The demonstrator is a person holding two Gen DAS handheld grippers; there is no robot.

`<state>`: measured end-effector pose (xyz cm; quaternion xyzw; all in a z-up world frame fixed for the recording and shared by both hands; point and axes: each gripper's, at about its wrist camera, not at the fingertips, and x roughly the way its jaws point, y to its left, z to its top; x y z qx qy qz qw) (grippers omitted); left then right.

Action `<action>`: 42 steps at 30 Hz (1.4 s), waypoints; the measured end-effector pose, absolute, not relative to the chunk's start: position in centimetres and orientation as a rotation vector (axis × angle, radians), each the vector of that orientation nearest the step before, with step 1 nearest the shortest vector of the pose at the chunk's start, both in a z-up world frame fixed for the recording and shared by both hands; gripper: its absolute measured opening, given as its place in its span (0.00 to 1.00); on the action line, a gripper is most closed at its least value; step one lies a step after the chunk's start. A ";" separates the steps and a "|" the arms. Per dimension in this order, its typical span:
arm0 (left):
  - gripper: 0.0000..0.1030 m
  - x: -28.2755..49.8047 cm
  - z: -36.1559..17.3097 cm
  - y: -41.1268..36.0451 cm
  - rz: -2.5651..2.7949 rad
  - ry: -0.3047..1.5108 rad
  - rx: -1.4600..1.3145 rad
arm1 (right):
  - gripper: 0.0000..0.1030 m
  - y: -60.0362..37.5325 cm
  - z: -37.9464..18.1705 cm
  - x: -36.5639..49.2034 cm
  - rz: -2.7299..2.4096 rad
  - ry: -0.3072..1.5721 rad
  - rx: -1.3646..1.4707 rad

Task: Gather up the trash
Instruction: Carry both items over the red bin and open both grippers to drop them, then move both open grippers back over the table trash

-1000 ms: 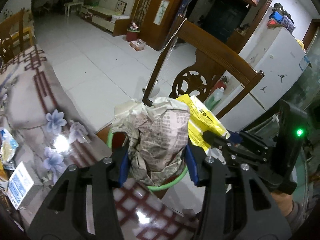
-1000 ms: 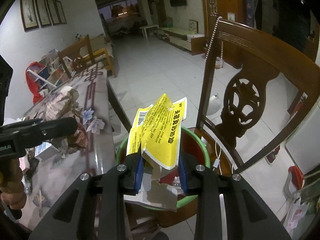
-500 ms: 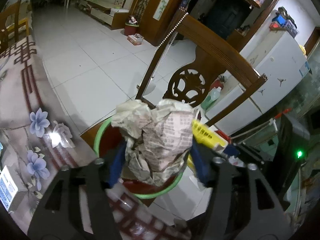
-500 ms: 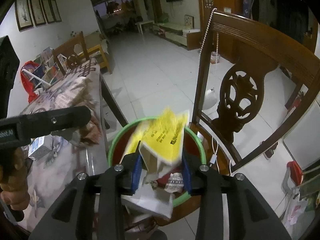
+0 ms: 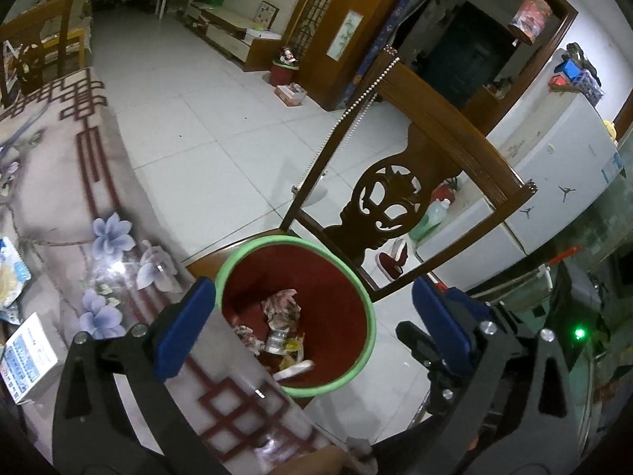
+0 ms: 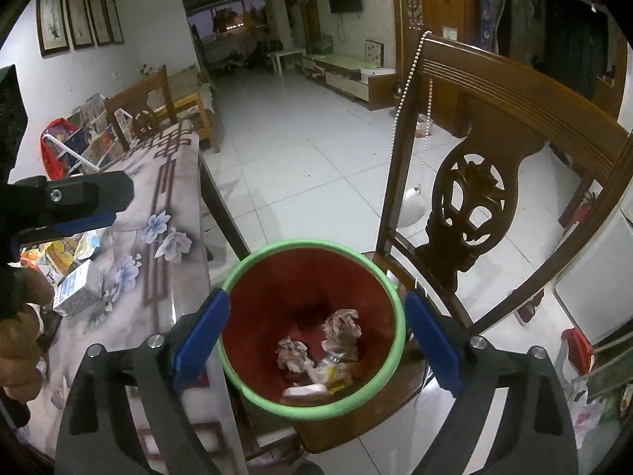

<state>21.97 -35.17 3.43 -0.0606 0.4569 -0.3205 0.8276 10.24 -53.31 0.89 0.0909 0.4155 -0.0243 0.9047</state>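
A red bin with a green rim (image 5: 358, 289) (image 6: 312, 246) stands on a wooden chair seat beside the table. Crumpled newspaper (image 5: 283, 304) (image 6: 342, 326) and a yellow wrapper (image 5: 290, 346) (image 6: 336, 382) lie at its bottom with other scraps. My left gripper (image 5: 312, 326) hovers above the bin, jaws wide open and empty. My right gripper (image 6: 314, 340) is also above the bin, wide open and empty. The left gripper's finger (image 6: 71, 198) shows at the left of the right wrist view.
The carved wooden chair back (image 5: 395, 206) (image 6: 470, 202) rises just behind the bin. The table with a floral cover (image 5: 59, 198) (image 6: 158, 213) lies to the left, with a small white-blue box (image 5: 27, 356) (image 6: 77, 287) and snack packets (image 6: 65, 251). A white fridge (image 5: 554, 182) stands at right.
Both grippers opened. The newspaper ball fell from the left gripper and the yellow wrapper from the right gripper into the bin.
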 end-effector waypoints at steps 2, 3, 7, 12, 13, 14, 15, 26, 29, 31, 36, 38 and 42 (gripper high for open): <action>0.95 21.6 3.6 -34.6 -0.670 0.966 -0.128 | 0.88 -52.9 1.0 10.2 -0.043 0.860 0.182; 0.95 21.4 3.7 -34.3 -0.667 0.965 -0.129 | 0.89 -52.7 1.0 10.2 -0.041 0.859 0.178; 0.95 20.2 4.3 -32.4 -0.638 0.944 -0.120 | 0.90 -51.1 1.6 10.2 -0.011 0.851 0.162; 0.95 18.5 5.2 -28.5 -0.585 0.921 -0.120 | 0.91 -48.6 2.5 10.3 0.035 0.838 0.133; 0.95 18.2 5.4 -27.6 -0.570 0.920 -0.118 | 0.91 -47.8 2.7 10.3 0.050 0.836 0.126; 0.95 17.8 5.6 -26.3 -0.553 0.917 -0.119 | 0.92 -47.2 2.8 10.3 0.059 0.836 0.121; 0.95 17.4 5.7 -25.2 -0.541 0.913 -0.122 | 0.92 -46.4 3.0 10.2 0.074 0.836 0.116; 0.95 12.7 5.3 -13.2 -0.376 0.907 -0.072 | 0.92 -36.6 2.8 9.6 0.233 0.860 0.025; 0.95 11.5 4.8 -10.2 -0.330 0.910 -0.025 | 0.92 -34.3 2.9 9.8 0.269 0.863 -0.004; 0.95 10.9 4.5 -8.1 -0.303 0.916 -0.006 | 0.92 -32.6 3.0 10.0 0.292 0.865 -0.024; 0.95 10.1 3.4 -4.0 -0.234 0.937 0.034 | 0.92 -28.7 2.9 10.8 0.345 0.865 -0.089; 0.95 10.0 2.8 -3.0 -0.216 0.953 0.053 | 0.92 -27.7 2.6 11.2 0.361 0.866 -0.114; 0.95 10.3 1.0 -1.8 -0.209 1.003 0.095 | 0.92 -25.5 2.0 12.2 0.402 0.870 -0.187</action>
